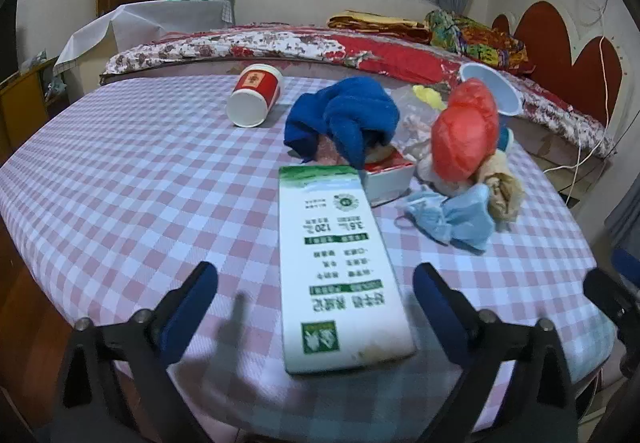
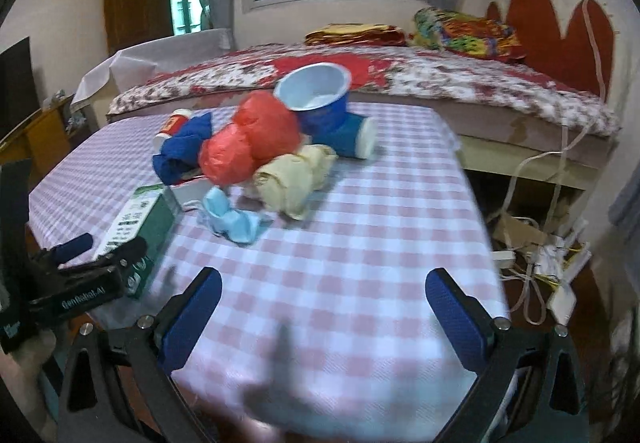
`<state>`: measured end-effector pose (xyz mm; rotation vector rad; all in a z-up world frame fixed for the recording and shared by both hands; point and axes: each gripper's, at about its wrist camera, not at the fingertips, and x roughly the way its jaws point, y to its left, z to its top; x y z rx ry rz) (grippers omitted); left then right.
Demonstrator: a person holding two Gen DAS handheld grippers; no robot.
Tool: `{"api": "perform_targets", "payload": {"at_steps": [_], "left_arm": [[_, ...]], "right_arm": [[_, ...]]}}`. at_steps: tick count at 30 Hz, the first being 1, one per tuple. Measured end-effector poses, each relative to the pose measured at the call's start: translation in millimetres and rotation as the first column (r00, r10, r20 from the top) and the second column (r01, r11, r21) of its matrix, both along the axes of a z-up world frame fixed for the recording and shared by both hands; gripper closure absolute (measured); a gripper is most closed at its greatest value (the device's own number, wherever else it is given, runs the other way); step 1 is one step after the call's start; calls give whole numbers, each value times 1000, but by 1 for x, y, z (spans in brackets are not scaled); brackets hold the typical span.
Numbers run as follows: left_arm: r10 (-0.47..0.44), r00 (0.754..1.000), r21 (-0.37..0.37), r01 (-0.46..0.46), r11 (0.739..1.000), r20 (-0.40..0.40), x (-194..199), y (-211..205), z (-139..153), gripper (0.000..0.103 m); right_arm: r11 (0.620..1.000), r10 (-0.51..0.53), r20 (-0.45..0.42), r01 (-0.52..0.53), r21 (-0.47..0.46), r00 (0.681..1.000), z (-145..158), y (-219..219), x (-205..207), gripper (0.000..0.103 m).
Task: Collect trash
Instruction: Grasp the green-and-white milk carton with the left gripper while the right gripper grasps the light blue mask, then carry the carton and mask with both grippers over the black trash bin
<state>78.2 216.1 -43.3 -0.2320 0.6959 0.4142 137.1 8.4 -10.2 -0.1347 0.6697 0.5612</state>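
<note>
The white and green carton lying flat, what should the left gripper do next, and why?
Probably ease the left gripper forward and down, then close on the carton. Its jaws are open with the carton lying flat between them, its near end closest of all the trash on the checked tablecloth, and nothing is held yet.

Left claw: black angular frame, blue finger pads, silver screws. Right claw: identical build. White "GenRobot.AI" lettering, lower left of right view.
</note>
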Motion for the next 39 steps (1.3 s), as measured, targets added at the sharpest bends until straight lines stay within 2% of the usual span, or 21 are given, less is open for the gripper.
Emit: {"api": "perform_targets", "payload": {"at_steps": [5, 7, 9, 11, 15, 16, 19, 24, 30, 38, 39], "left_arm": [[-13, 1000, -19, 12, 1000, -1, 2, 12, -3, 22], [-18, 1000, -23, 18, 1000, -2, 3, 14, -3, 28], [-35, 999, -44, 35, 998, 6, 4, 18, -3, 47], [-43, 999, -49, 43, 998, 10, 5, 20, -2, 48], [-52, 998, -65, 54, 996, 35, 2, 22, 0, 48], [-55, 998, -65, 58, 996, 39, 1, 22, 0, 48], [-56, 997, -56, 58, 997, 50, -2, 20, 3, 48], [-63, 996, -68, 68, 995, 69, -13, 18, 7, 48], [-81, 993, -34, 85, 996, 90, -27, 4, 18, 48], [-186, 978, -4, 188, 982, 97, -27, -39, 29, 48], [-206, 974, -6, 208, 978, 96, -25, -46, 30, 48]], "right_arm": [[996, 89, -35, -89, 10, 995, -6, 39, 14, 20], [994, 105, -40, -105, 7, 994, -8, 47, 16, 24], [989, 149, -53, -150, 1, 987, -12, 68, 21, 29], [984, 178, -68, -179, -8, 982, -15, 81, 25, 40], [979, 197, -98, -201, -36, 976, -22, 99, 34, 51], [979, 197, -98, -201, -36, 976, -22, 99, 34, 57], [974, 217, -131, -224, -36, 967, -27, 105, 38, 91], [972, 235, -123, -236, 9, 964, -19, 92, 29, 94], [975, 220, -83, -217, 39, 972, -1, 62, 7, 94], [989, 131, -43, -128, 69, 990, 18, -2, -10, 94], [993, 99, -35, -96, 73, 994, 21, -21, -13, 94]]}}
